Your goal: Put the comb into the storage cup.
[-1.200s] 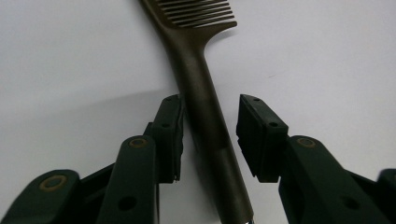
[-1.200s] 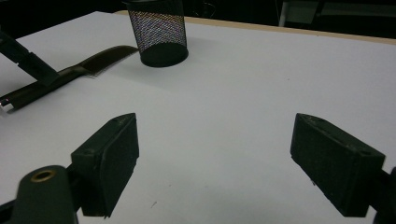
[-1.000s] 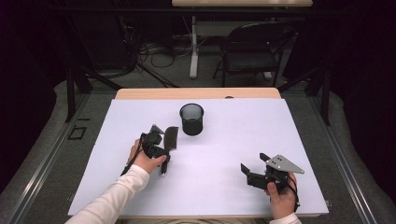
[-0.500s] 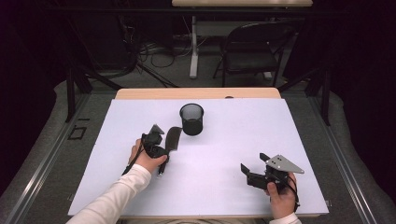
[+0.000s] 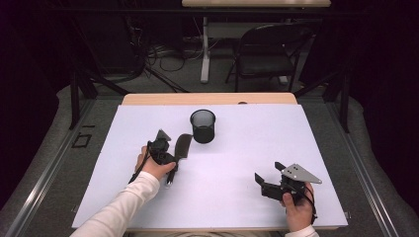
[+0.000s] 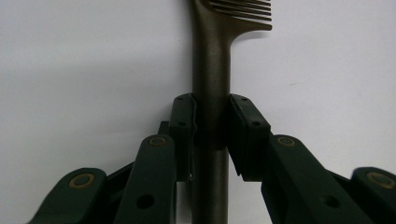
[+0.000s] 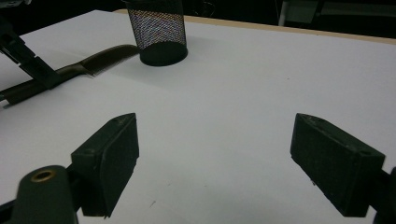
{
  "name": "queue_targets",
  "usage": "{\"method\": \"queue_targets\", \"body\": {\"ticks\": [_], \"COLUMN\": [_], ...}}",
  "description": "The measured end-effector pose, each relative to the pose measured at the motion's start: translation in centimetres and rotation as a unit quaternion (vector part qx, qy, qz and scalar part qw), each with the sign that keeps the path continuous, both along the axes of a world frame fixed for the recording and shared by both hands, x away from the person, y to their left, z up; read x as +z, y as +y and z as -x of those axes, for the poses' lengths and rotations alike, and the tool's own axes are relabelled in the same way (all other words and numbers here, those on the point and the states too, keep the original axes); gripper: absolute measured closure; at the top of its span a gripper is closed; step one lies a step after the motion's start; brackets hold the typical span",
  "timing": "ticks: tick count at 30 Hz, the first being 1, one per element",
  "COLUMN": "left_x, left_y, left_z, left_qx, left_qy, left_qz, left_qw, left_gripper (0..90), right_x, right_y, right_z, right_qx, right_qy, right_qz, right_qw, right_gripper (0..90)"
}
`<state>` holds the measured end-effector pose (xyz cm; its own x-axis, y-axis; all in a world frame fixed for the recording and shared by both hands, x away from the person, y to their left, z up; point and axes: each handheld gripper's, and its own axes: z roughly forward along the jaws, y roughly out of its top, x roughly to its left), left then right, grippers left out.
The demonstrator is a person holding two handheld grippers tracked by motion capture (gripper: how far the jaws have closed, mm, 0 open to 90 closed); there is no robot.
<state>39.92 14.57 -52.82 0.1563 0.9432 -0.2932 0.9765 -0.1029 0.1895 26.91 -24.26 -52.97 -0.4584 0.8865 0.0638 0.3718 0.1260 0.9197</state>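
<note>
Black comb (image 6: 211, 70) newly jaw-clamped, unmoved

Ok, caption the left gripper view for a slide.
Left gripper, jaws just closed, clamps the handle of a dark comb lying on the white table.

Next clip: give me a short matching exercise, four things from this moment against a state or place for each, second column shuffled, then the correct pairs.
Things:
1. left gripper
2. right gripper
3. comb
4. mesh cup

States or places:
A. standing upright near the table's far middle
B. jaws wide apart over bare table, nothing between them
C. lying flat, handle clamped, teeth end toward the cup
D. jaws have just been closing, pads now on a handle

Pairs: 1-D, 2-B, 3-C, 4-A
</note>
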Motion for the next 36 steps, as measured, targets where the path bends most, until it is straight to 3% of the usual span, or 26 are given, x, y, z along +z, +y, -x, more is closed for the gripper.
{"method": "queue_targets", "body": {"ticks": [15, 36], "left_x": [0.0, 0.7], "left_y": [0.4, 1.4], "left_z": [-0.2, -0.4], "left_qx": [0.003, 0.012], "left_qy": [0.011, 0.002], "left_qz": [0.012, 0.026], "left_qw": [0.9999, 0.9996], "left_gripper": [72.6, 72.6], "right_x": [0.0, -0.1], "right_y": [-0.1, -0.1], "right_z": [0.0, -0.1], "right_qx": [-0.002, -0.001], "right_qy": [0.001, 0.002], "right_qz": [0.002, 0.002], "right_qw": [1.0, 1.0], "right_gripper": [15.5, 15.5]}}
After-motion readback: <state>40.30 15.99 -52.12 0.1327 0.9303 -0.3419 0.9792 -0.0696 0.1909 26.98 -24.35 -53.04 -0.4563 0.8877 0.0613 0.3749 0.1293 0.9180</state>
